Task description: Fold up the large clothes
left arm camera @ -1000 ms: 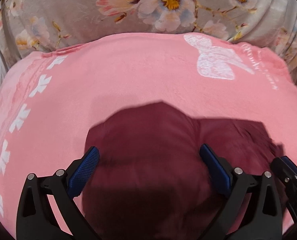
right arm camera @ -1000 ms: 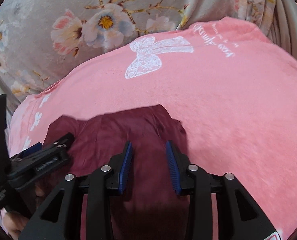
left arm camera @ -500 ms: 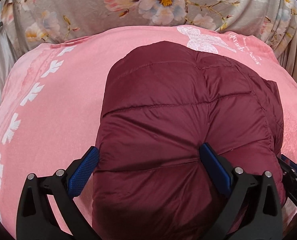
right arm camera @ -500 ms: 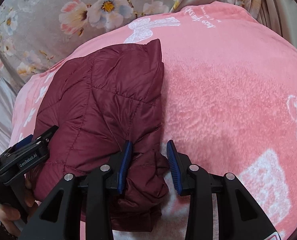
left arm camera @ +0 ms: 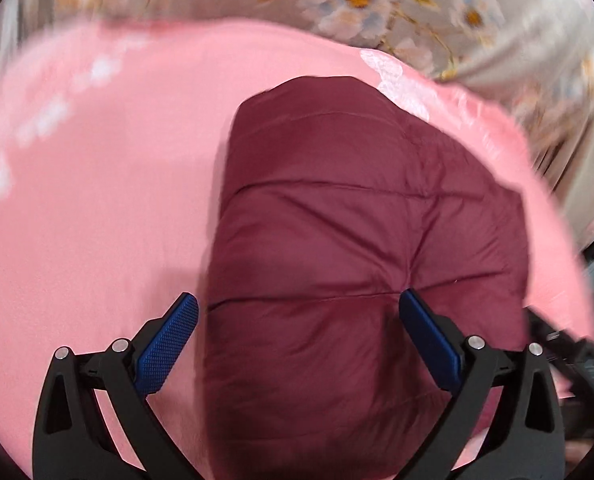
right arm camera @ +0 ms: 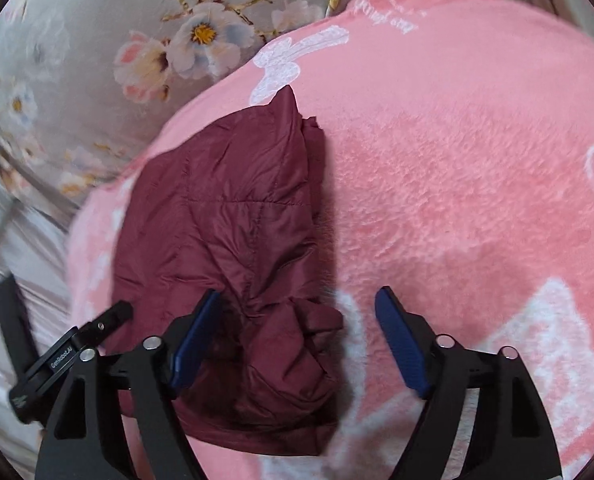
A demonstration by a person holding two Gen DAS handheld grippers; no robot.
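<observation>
**noob_folder:** Jacket question, what step is this?

**padded_pete:** Looks like the last fold's down. The quilted maroon puffer jacket point(left arm camera: 349, 240) lies bundled on the fluffy pink blanket point(left arm camera: 97, 200), over a floral grey bedsheet point(right arm camera: 77, 80).

**noob_folder:** Claws?

**padded_pete:** Left claw point(left arm camera: 297, 340) gapes wide, straddling the bundle's near end, gripping nothing. Right claw point(right arm camera: 299, 340) is released too, poised above the crumpled corner. Next, I'd guess: tuck that loose corner.

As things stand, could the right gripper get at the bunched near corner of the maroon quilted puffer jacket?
Probably yes. The right gripper is open, with the bunched corner of the maroon quilted puffer jacket lying between its fingers on the pink fleece blanket. Nothing covers it.
</observation>
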